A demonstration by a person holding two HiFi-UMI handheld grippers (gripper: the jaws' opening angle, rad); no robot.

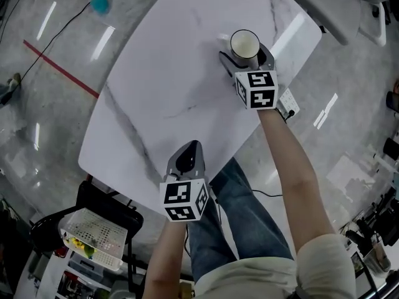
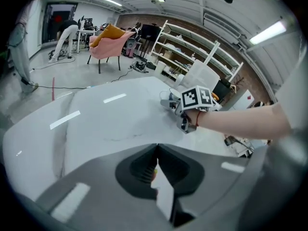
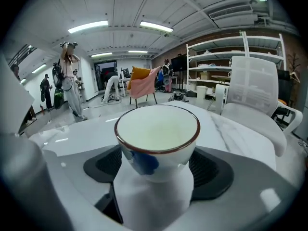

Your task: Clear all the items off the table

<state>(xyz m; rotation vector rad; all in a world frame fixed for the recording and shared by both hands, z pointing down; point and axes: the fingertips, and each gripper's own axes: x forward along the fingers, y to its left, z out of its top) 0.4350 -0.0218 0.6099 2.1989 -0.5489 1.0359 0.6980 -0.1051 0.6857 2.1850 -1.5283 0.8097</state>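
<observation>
Cup (image 1: 244,43), upper right on table (image 1: 181,80): I see right gripper (image 1: 245,56) jaws spread either side, not pressing. Left gripper (image 1: 189,156) pressed together, empty, lower centre.

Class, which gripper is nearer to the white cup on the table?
Right. The right gripper has the cup between its open jaws; the left gripper, shut, is by the table's near edge.

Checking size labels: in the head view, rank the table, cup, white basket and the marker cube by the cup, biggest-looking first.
1. table
2. white basket
3. marker cube
4. cup
The cube is nearer the camera, so third versus fourth is unsure.
</observation>
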